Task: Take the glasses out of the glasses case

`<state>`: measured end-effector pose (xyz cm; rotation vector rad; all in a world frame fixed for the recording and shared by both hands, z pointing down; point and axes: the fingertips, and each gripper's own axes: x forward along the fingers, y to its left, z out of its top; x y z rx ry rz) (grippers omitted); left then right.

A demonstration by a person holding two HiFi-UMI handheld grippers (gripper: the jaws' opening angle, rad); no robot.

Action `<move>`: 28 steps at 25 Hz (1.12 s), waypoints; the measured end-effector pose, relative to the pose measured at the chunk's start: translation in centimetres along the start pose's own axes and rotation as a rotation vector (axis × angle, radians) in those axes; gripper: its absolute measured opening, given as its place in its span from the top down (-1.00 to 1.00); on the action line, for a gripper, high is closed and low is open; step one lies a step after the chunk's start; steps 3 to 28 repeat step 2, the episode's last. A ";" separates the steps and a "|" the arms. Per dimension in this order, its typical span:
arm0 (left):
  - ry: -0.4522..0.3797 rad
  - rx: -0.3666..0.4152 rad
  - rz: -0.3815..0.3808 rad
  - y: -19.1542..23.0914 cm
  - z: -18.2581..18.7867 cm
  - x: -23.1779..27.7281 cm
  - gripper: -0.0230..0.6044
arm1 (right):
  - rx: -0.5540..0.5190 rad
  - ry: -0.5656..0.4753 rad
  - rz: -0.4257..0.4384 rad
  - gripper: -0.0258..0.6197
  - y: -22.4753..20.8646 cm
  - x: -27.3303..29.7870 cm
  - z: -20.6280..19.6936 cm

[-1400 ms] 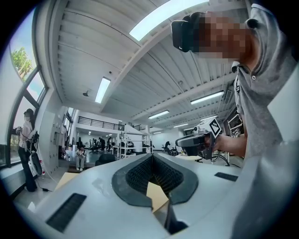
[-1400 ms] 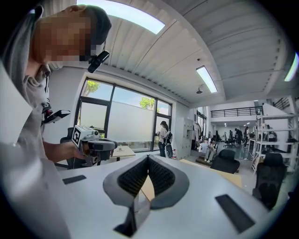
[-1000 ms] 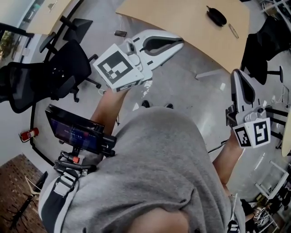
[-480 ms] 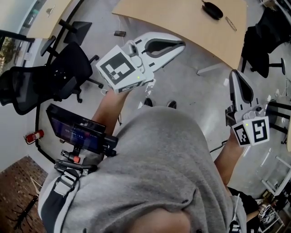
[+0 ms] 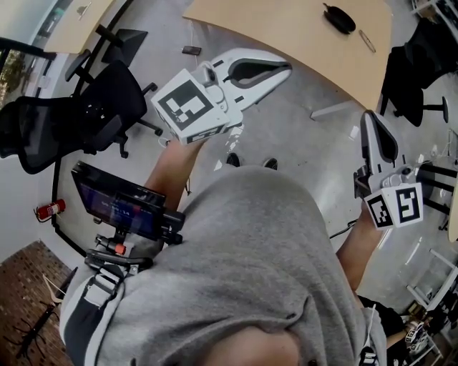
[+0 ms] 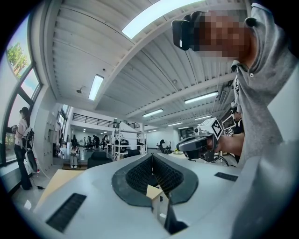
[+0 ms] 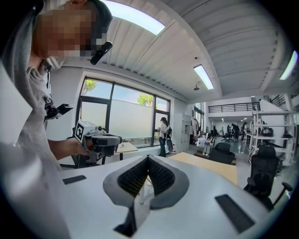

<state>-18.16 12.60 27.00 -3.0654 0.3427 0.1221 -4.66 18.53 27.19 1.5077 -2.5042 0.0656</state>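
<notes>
The black glasses case (image 5: pixel 338 19) lies shut on the tan table (image 5: pixel 286 28) at the top of the head view, far from both grippers. My left gripper (image 5: pixel 286 69) is held in the air over the floor, pointing toward the table, its jaws together with nothing in them. In its own view the left gripper (image 6: pixel 153 156) has its dark pads meeting. My right gripper (image 5: pixel 370 114) hangs at the right, shut and empty, and the right gripper (image 7: pixel 148 158) shows its pads closed too. No glasses are visible.
A thin pen-like object (image 5: pixel 367 41) lies beside the case. Black office chairs (image 5: pixel 79 121) stand at the left and another chair (image 5: pixel 418 64) at the right. A screen device (image 5: pixel 118 204) hangs at the person's hip. People stand by the windows (image 7: pixel 164 135).
Hardly anything differs: the view has wobbled a little and both grippers stay shut, empty and raised in front of the person.
</notes>
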 end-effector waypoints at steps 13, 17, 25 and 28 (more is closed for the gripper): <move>0.000 0.000 0.002 0.0 -0.2 -0.3 0.91 | 0.002 0.004 0.001 0.90 0.2 0.1 -0.3; 0.000 0.000 0.002 0.0 -0.2 -0.3 0.91 | 0.002 0.004 0.001 0.90 0.2 0.1 -0.3; 0.000 0.000 0.002 0.0 -0.2 -0.3 0.91 | 0.002 0.004 0.001 0.90 0.2 0.1 -0.3; 0.000 0.000 0.002 0.0 -0.2 -0.3 0.91 | 0.002 0.004 0.001 0.90 0.2 0.1 -0.3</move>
